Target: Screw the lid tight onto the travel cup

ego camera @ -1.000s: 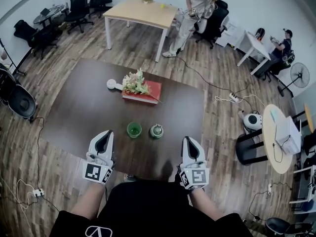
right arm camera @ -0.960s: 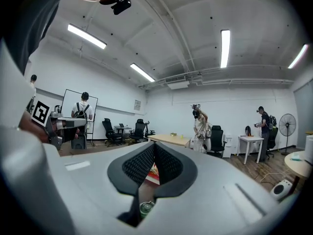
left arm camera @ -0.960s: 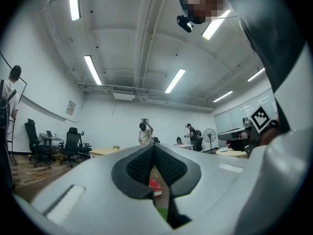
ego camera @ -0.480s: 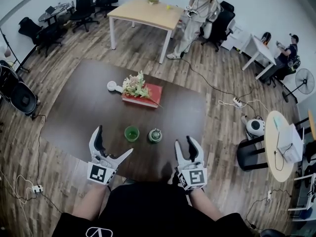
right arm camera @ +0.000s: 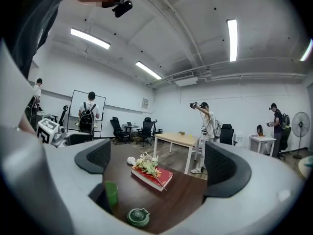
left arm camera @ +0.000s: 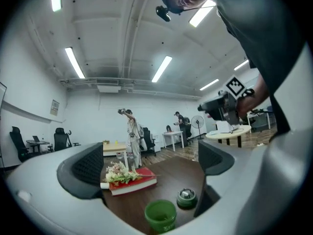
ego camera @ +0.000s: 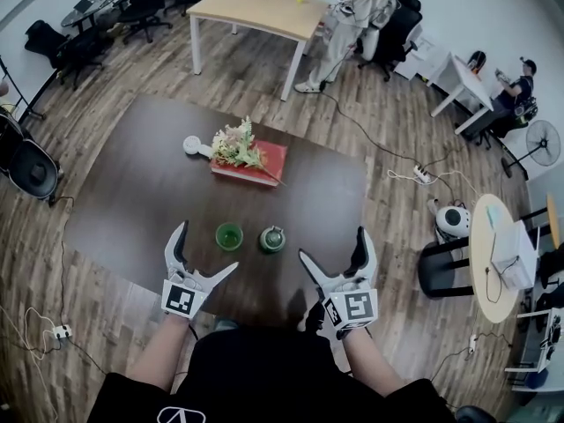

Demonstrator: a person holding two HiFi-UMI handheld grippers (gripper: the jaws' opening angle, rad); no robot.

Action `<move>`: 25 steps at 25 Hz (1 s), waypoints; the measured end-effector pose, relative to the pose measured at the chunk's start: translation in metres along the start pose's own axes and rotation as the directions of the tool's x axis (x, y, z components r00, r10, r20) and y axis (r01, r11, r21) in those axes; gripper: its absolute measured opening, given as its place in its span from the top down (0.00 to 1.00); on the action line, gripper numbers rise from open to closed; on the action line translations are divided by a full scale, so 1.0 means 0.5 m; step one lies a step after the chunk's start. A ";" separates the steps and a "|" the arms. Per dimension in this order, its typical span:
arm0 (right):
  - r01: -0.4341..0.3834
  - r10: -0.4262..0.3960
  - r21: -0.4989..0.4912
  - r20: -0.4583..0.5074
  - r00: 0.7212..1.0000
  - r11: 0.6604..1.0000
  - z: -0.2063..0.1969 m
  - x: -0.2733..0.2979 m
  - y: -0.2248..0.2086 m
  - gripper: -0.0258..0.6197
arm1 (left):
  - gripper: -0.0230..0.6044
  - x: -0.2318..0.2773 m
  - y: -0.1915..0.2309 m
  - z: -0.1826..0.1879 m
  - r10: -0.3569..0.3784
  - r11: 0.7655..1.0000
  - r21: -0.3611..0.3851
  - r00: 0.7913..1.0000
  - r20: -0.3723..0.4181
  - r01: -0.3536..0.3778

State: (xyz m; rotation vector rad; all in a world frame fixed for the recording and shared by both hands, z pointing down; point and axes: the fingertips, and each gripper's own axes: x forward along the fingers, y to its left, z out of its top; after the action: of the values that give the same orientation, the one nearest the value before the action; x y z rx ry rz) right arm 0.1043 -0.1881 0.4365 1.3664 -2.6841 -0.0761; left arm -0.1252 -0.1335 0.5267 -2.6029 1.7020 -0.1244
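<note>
A green travel cup point(ego camera: 229, 236) stands open-topped on the dark brown table point(ego camera: 132, 183), with its green lid point(ego camera: 272, 239) lying just to its right. The cup point(left arm camera: 160, 215) and lid point(left arm camera: 186, 198) show low between the left jaws, the cup point(right arm camera: 111, 194) and lid point(right arm camera: 138, 217) low-left between the right jaws. My left gripper point(ego camera: 202, 252) is open at the table's near edge, left of the cup, nothing between its fingers. My right gripper point(ego camera: 333, 253) is open to the right of the lid; its jaws have just been opening, with nothing between them.
A red book point(ego camera: 251, 163) with a flower bunch point(ego camera: 232, 145) and a small white object point(ego camera: 192, 144) lie farther back on the table. Beyond it stand a light wooden table point(ego camera: 256, 11), office chairs point(ego camera: 141, 7) and people point(ego camera: 352, 16). A round side table point(ego camera: 498, 249) is at right.
Both grippers went from shut to wide open, the left first and then the right. Both hands shifted slightly along the near table edge, the right one outward to the right.
</note>
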 end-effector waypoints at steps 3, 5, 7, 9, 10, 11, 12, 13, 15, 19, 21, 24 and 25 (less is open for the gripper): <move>0.000 0.000 -0.003 -0.018 1.000 1.000 -0.006 0.010 -0.004 0.03 | 0.03 0.042 -0.007 -0.108 -0.068 0.997 0.021 0.996 -0.062 0.069; -0.005 0.005 -0.022 -0.033 0.999 1.000 -0.013 0.021 -0.004 0.03 | 0.03 0.073 -0.012 -0.184 -0.116 0.990 0.064 0.989 -0.096 0.122; -0.012 0.010 -0.038 -0.056 0.998 0.999 -0.030 0.035 -0.006 0.03 | 0.03 0.101 -0.014 -0.266 -0.142 0.987 0.052 0.979 -0.147 0.151; -0.014 0.010 -0.038 -0.085 0.996 0.999 -0.062 0.052 -0.009 0.03 | 0.03 0.128 -0.010 -0.345 -0.151 0.987 0.027 0.968 -0.198 0.160; -0.015 0.011 -0.035 -0.102 0.995 0.999 -0.082 0.060 -0.010 0.03 | 0.03 0.141 -0.009 -0.380 -0.154 0.987 0.016 0.963 -0.220 0.161; -0.019 0.015 -0.032 -0.122 0.992 0.999 -0.103 0.067 -0.010 0.03 | 0.03 0.153 -0.009 -0.412 -0.156 0.987 0.004 0.958 -0.239 0.162; -0.026 0.021 -0.029 -0.142 0.990 0.999 -0.126 0.074 -0.008 0.03 | 0.03 0.164 -0.009 -0.440 -0.159 0.987 -0.008 0.954 -0.253 0.162; -0.036 0.031 -0.025 -0.164 0.986 0.999 -0.149 0.082 -0.004 0.03 | 0.03 0.174 -0.008 -0.463 -0.160 0.987 -0.019 0.951 -0.263 0.161; -0.056 0.053 -0.010 -0.205 0.977 0.998 -0.199 0.099 0.006 0.03 | 0.03 0.195 -0.004 -0.495 -0.163 0.987 -0.033 0.949 -0.271 0.160; -0.077 0.085 0.039 -0.295 0.952 0.996 -0.334 0.126 0.023 0.03 | 0.12 0.236 -0.001 -0.501 -0.181 0.983 -0.029 0.949 -0.260 0.179; -0.089 0.104 0.059 -0.351 0.930 0.994 -0.417 0.145 0.036 0.03 | 0.24 0.256 -0.007 -0.507 -0.212 0.977 -0.038 0.935 -0.284 0.209; -0.099 0.133 0.101 -0.420 0.898 0.990 -0.536 0.179 0.069 0.03 | 0.31 0.263 -0.014 -0.516 -0.246 0.969 -0.058 0.920 -0.306 0.240; -0.100 0.141 0.115 -0.437 0.888 0.988 -0.571 0.192 0.081 0.04 | 0.31 0.262 -0.014 -0.517 -0.251 0.968 -0.060 0.918 -0.307 0.244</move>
State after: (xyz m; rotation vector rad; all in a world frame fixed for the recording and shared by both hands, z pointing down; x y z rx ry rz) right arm 0.0552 -0.2379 0.7321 1.0717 -2.3935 0.3336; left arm -0.0880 -0.2458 0.7915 -2.9321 1.4382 -0.5573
